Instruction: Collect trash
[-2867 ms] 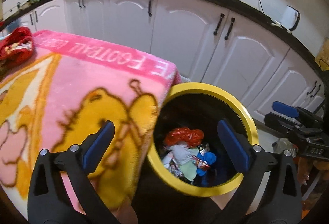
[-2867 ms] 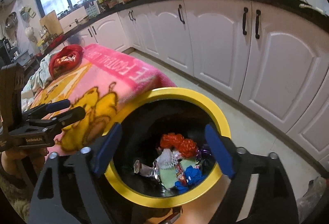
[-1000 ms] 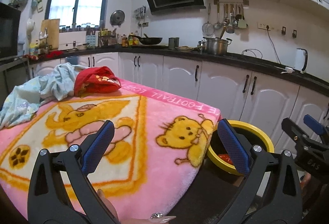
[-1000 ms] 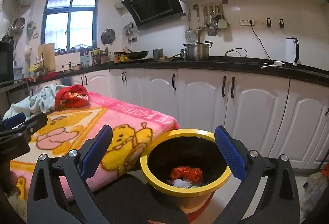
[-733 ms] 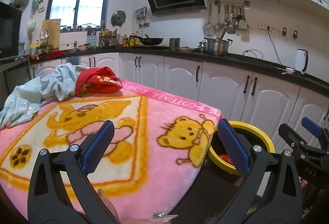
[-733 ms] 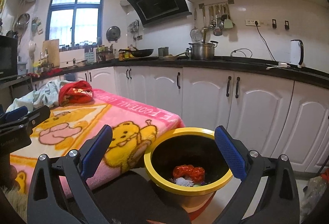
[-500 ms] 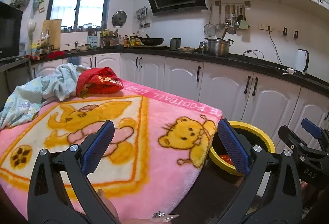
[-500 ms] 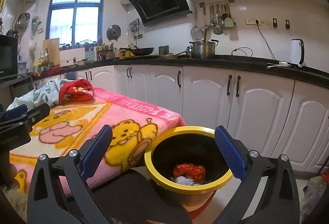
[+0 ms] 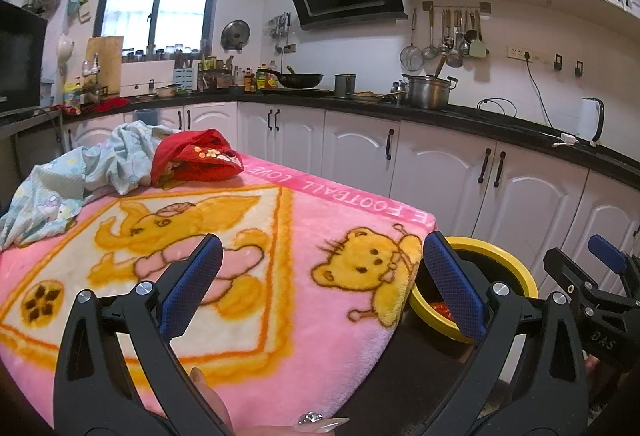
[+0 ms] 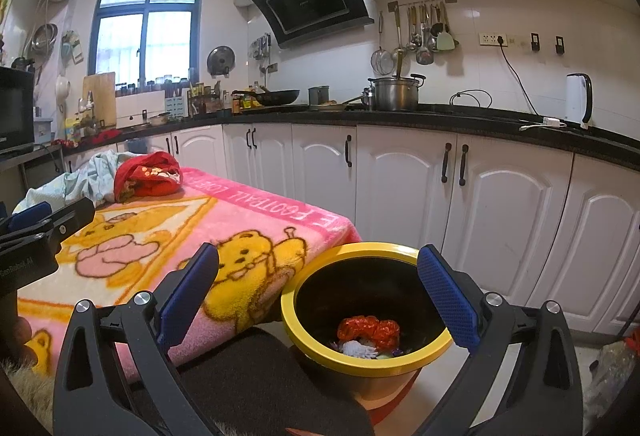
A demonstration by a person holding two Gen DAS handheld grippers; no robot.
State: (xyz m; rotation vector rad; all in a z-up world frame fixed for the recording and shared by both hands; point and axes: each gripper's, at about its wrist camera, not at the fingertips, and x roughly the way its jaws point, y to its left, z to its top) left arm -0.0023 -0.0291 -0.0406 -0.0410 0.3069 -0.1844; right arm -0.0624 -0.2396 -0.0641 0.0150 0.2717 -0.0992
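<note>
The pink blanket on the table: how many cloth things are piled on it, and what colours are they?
Red bundle: 1
Light blue cloth: 1
Total on the pink blanket: 2

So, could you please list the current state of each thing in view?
left hand-held gripper: open, empty
right hand-held gripper: open, empty
yellow-rimmed bin: uncovered, trash inside
pink blanket: spread flat
red cloth: crumpled
cabinet doors: closed
</note>
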